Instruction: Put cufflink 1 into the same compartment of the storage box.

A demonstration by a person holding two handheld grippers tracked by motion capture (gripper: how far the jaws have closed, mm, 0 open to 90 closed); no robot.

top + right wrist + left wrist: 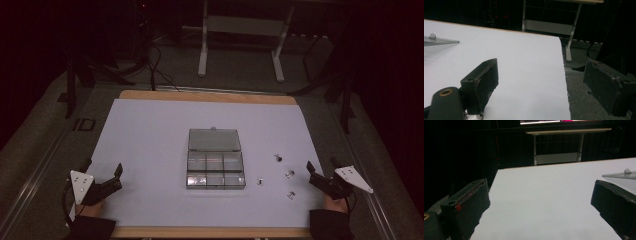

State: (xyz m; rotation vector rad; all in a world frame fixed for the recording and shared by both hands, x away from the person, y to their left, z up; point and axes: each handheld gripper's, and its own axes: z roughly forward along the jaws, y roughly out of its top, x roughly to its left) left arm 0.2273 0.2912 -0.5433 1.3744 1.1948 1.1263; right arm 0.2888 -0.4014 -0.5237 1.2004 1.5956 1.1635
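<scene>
Screws [289,174] lie loose on the table [150,140], just left of the empty, open right tool [320,172]; the left tool [102,172] is open too. Such small parts could skid away under the pads.

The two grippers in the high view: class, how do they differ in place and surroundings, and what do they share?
The left gripper rests at the table's near left corner, with bare white surface beside it; the right gripper rests at the near right, close to four small metal pieces. The clear compartment box lies between them. Both are open, empty and held low.
</scene>
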